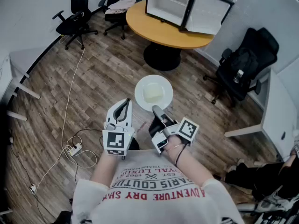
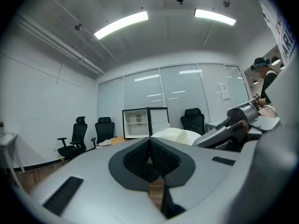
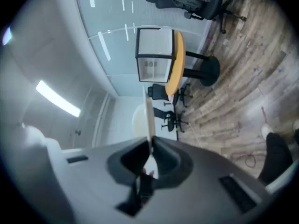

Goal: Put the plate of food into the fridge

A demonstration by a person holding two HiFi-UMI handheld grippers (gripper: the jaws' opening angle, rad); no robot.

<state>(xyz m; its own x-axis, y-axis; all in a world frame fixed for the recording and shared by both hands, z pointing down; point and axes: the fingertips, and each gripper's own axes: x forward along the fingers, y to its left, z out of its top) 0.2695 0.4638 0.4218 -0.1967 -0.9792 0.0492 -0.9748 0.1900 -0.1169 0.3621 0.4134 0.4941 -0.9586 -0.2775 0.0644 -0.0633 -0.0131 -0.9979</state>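
Since the fridge (image 1: 168,3) already stands open on the round table (image 1: 159,31), with its door to the right, no door needs pulling. That likely explains the left gripper (image 1: 124,107): it hangs idle, well short of the fridge and to its left, jaws clenched together on nothing. Just right of it, the plate (image 1: 153,93) is carried in the air, well apart from the fridge. It seems to be kept level, probably so the pale block of food (image 1: 153,93) does not slide. The right gripper (image 1: 157,111) grasps the plate's near rim, jaws pinched on the thin edge. Underneath is a wood floor (image 1: 107,73). Far left of the fridge a cable (image 1: 70,92) trails, office chairs (image 1: 77,13) stand to the fridge's left, and a black chair (image 1: 243,64) sits to its right.
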